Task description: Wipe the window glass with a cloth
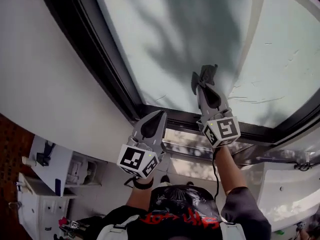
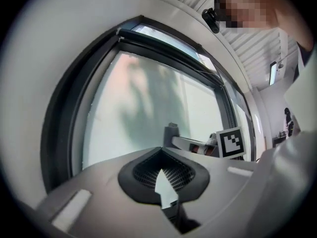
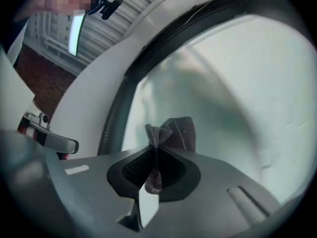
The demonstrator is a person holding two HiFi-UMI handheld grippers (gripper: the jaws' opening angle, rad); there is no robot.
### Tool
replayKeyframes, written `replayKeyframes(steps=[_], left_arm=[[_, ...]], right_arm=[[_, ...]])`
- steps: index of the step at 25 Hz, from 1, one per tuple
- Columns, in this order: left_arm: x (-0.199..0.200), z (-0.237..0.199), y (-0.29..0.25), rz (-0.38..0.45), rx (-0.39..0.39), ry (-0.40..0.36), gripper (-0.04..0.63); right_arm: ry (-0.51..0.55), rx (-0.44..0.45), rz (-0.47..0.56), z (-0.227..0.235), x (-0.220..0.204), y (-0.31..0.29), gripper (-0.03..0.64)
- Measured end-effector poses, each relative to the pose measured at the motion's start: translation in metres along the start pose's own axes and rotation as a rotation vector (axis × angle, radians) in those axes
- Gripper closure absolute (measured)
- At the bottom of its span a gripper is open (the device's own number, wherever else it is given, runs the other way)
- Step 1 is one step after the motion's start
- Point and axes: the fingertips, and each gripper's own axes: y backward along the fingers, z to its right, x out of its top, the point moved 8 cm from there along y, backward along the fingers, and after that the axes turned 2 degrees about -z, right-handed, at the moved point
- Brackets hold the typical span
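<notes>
A frosted window glass [image 1: 190, 39] in a black frame [image 1: 100, 59] fills the upper head view. My right gripper [image 1: 201, 84] is shut on a small dark grey cloth [image 1: 205, 75], whose bunched end sticks out past the jaw tips against the lower part of the pane. In the right gripper view the cloth [image 3: 171, 133] is pinched in the closed jaws in front of the glass [image 3: 237, 88]. My left gripper [image 1: 161, 115] is shut with nothing in it and hangs lower, over the frame's bottom rail. The left gripper view looks at the glass [image 2: 143, 108] with jaws closed.
A white wall [image 1: 45, 84] lies left of the window. A second pane [image 1: 285, 59] continues to the right behind a pale mullion. White furniture [image 1: 45, 184] stands far below at the left. The person's forearms [image 1: 232, 169] reach up from the bottom.
</notes>
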Motion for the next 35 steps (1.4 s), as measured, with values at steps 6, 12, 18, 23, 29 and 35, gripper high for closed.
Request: replayKeyframes(steps=[6,12,18,23,29,35], left_arm=[[0.009,-0.047,0.064,-0.031,0.21,-0.01,0.594],[-0.003,-0.058,0.06,-0.045,0.211,0.001,0.594],[-0.011,-0.01,-0.005,-0.067,-0.029,0.012,0.594],[-0.014,0.038,-0.054,-0.046,-0.211,0.03,0.594],[-0.016,0.084,-0.085,-0.02,-0.331,0.051,0.594],[-0.013,0.098,-0.082,0.0,-0.361,0.042,0.594]], right_arm=[[-0.19,0.379,-0.129,-0.131,-0.058,-0.133,0.589],[-0.172,0.276,-0.229,-0.102,-0.09,-0.135,0.589],[-0.063,-0.016,-0.151,0.006,-0.063,-0.042,0.589],[0.024,-0.29,-0.151,0.103,-0.034,0.075,0.589],[0.062,-0.644,-0.244,0.221,-0.012,0.205,0.589],[0.016,-1.065,-0.276,0.295,-0.004,0.287,0.589]])
